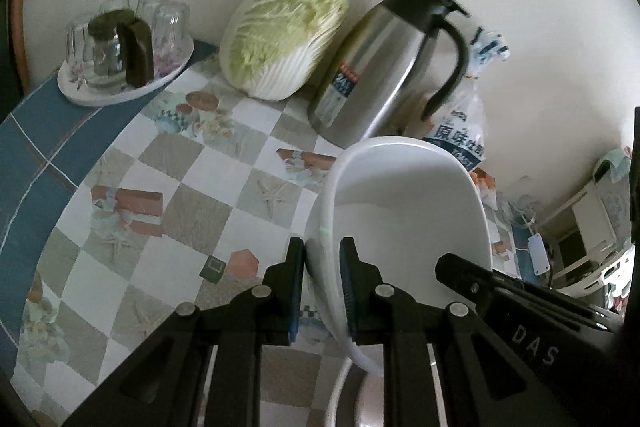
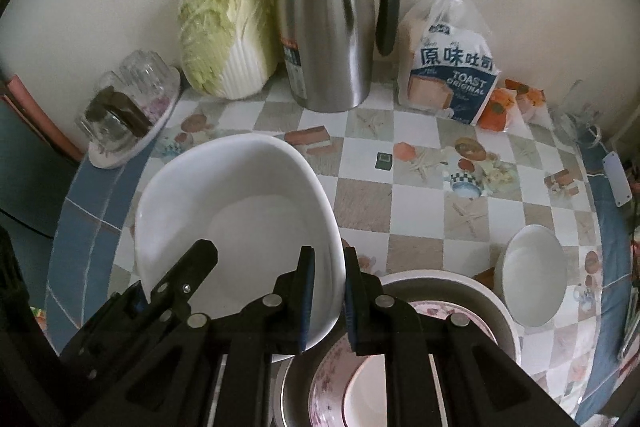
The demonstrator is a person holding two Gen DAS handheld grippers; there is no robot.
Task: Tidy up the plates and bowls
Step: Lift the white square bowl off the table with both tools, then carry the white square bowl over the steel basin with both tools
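Two claws hold one deep white ceramic bowl (image 2: pixel 240 211) clear of the table.

The left claw (image 1: pixel 323 267) pinches one side of the rim and the right claw (image 2: pixel 325 269) the opposite side, both clenched on it, likely to keep the wide dish level. It hangs above the checked tablecloth (image 2: pixel 424 195), beside a stack with a pink floral plate (image 2: pixel 332 371); a small white bowl (image 2: pixel 534 275) waits apart.
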